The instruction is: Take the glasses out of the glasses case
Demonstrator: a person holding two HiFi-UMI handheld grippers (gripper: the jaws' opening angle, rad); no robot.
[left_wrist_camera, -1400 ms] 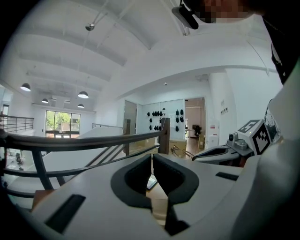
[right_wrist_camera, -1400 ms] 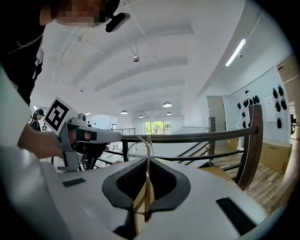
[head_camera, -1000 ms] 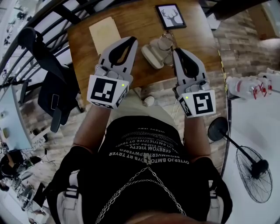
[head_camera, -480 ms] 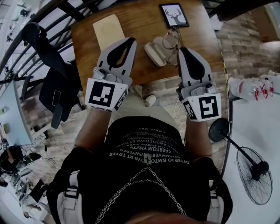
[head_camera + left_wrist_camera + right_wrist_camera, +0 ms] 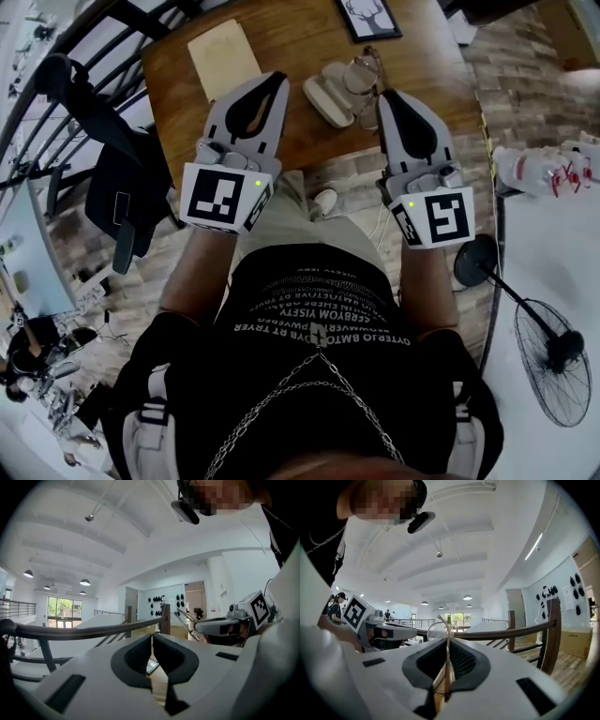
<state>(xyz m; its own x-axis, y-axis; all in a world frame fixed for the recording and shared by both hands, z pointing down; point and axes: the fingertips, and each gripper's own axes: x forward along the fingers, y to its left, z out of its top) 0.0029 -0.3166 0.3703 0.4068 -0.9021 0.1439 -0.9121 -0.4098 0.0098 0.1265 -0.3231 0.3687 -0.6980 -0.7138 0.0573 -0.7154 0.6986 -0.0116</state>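
Wooden counter [image 5: 295, 37], seen steeply from above, over brick-patterned flooring; we list on it a pale glasses case [image 5: 328, 96] lying open, a framed deer print [image 5: 370, 17] at the far edge, and a beige sheet [image 5: 223, 58] to the left; a black chair [image 5: 112, 187] and a floor fan [image 5: 553, 361] stand off to either side.

Item: glasses [image 5: 360, 75], thin gold wire frame with clear round lenses; located at the case's right end, just at the tip of the right gripper [image 5: 386, 101]; we cannot tell whether they are fully clear of the case.

Right fingers [image 5: 464, 660]: pinching a slim wire part of the frame, with a lens standing ahead of them.

Left gripper [image 5: 277, 82]: over the counter left of the case; its fingers [image 5: 136, 656] pressed together, with nothing between them.

Handling, in our judgement: very light; the wire will bend under a hard squeeze or a twist; the lenses are fragile and will mark easily; the metal is smooth, so liable to slip or pivot in the pinch. We would take hold at an arm near the hinge, or at the bridge, never on a lens, and lift gently and level.
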